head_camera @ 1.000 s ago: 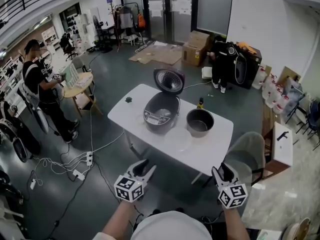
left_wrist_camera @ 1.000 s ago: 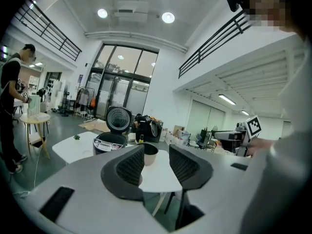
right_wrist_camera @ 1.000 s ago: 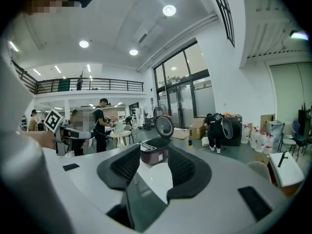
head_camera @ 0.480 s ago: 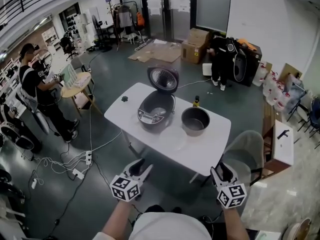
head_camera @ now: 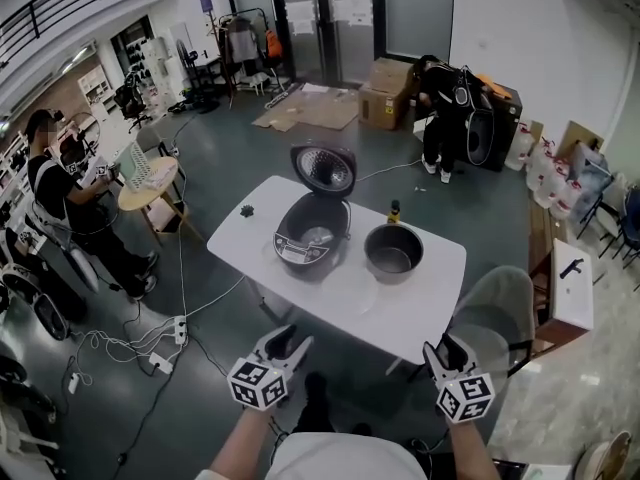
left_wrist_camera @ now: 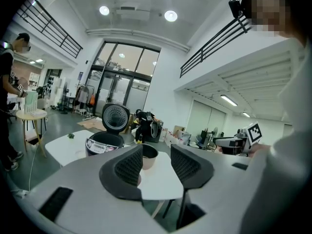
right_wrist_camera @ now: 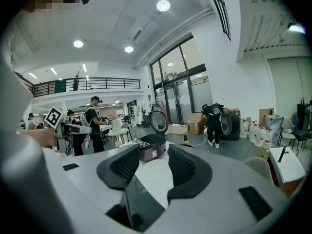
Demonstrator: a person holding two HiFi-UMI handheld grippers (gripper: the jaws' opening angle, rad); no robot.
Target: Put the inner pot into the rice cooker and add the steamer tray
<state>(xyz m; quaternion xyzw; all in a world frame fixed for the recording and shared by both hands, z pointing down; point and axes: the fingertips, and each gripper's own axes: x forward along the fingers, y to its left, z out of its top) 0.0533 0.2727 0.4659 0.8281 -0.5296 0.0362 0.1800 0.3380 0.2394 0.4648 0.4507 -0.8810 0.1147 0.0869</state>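
On the white bench [head_camera: 430, 298], the inner pot [head_camera: 393, 253] waits just beside the lid-up rice cooker [head_camera: 312, 233], steamer tray [head_camera: 350, 290] nearer the person, laid out for loading, while the 2 tools, left tool [head_camera: 290, 340] (jaws just widened) and right tool [head_camera: 443, 348], hang released and empty, short of the bench.

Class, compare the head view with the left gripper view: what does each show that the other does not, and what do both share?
Only the head view shows the power strip on the floor and the right gripper jaws. Only the left gripper view shows the round ceiling lights and the ribbed inner faces of the left gripper, whose jaws have just been opening and hold nothing. Both show the white table, the rice cooker with its lid up, and the inner pot standing beside it.
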